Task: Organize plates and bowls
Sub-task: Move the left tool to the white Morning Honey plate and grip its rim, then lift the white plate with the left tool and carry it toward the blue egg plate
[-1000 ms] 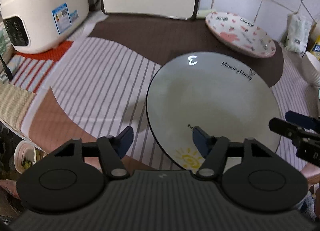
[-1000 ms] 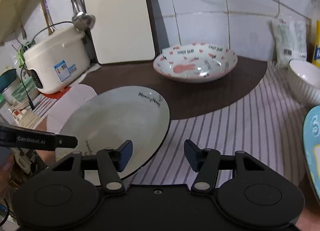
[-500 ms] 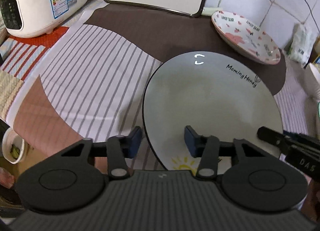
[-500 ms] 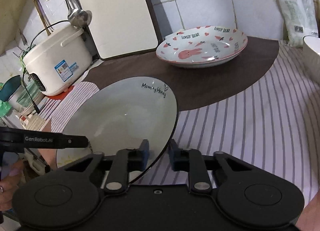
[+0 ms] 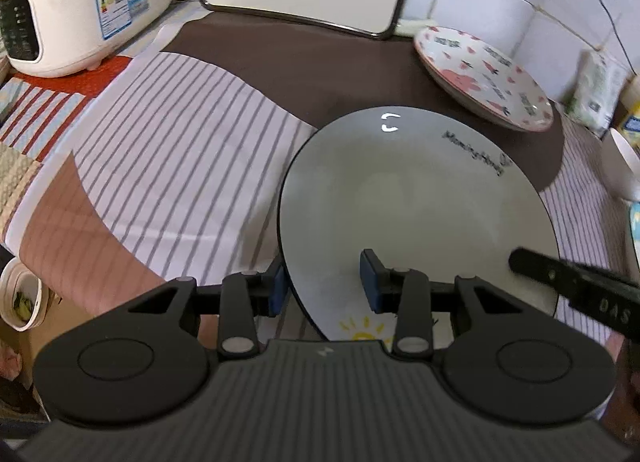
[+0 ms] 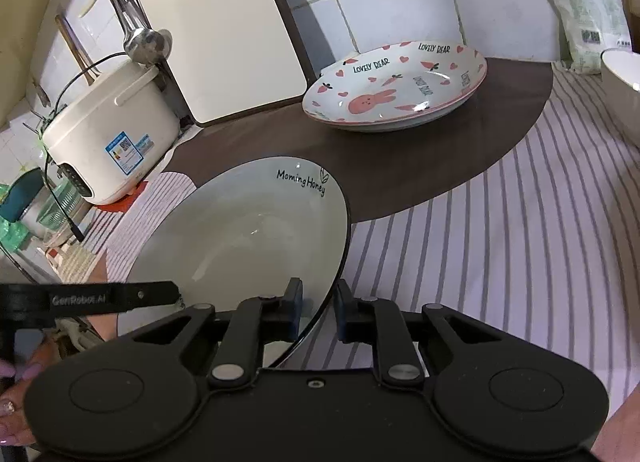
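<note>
Right wrist view showed the right gripper (image 6: 318, 312) closing on the grey plate (image 6: 248, 230) rim, the left gripper (image 5: 322, 282) clamping its opposite edge; uneven lifting could slip it.

plates: 2, a grey plate (image 6: 248, 230) and a pink rabbit plate (image 6: 396, 90) | white bowls: 1 (image 6: 622, 90) | rice cookers: 1 (image 6: 108, 130) | ladles: 1 (image 6: 144, 42) | cutting boards: 1 (image 6: 216, 26) | packets: 1 (image 6: 588, 10) | grippers: 2, left gripper (image 5: 322, 282), right gripper (image 6: 318, 312)
</note>
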The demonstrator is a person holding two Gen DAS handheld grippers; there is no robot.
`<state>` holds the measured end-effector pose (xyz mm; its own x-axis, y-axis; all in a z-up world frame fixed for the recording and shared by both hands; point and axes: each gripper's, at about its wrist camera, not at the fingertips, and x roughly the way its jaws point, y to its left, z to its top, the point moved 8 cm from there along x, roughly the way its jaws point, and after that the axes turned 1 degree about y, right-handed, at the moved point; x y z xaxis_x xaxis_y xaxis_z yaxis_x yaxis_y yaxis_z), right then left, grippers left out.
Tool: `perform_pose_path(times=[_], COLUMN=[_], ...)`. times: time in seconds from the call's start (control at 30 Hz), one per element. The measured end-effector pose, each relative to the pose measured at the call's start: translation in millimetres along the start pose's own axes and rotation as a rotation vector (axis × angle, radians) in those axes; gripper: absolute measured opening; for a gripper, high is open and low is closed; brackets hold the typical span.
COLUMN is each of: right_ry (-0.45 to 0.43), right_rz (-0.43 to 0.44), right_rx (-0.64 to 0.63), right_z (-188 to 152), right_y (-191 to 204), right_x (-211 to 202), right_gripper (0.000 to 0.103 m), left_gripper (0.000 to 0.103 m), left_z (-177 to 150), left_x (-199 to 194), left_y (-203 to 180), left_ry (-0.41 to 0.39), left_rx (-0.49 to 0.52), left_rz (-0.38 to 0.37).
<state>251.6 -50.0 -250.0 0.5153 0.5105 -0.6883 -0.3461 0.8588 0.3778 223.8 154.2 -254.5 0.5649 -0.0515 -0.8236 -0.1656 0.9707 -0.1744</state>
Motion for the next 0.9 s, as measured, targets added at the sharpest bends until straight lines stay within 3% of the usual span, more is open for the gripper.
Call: perform_pose_path(times=[0.33, 0.57, 0.9], right_ry=[-0.05, -0.105, -0.105], right_rz=[-0.005, -0.09, -0.181], right_rx=[-0.033, -0.009, 0.063], right_z=[12, 13, -4], right_y=[-14, -47, -89], right_x=[-37, -81, -103], right_gripper=[0.021, 0.022, 0.022], left_gripper=[0.036, 0.036, 0.036], left_z=[8, 7, 4], left_x=[-19, -22, -7], left_y=[-31, -79, -129], left_ry=[-0.059, -0.068, -0.025], left_rx=[0.064, 0.142, 0.236], left_rz=[-0.039, -0.119, -0.184])
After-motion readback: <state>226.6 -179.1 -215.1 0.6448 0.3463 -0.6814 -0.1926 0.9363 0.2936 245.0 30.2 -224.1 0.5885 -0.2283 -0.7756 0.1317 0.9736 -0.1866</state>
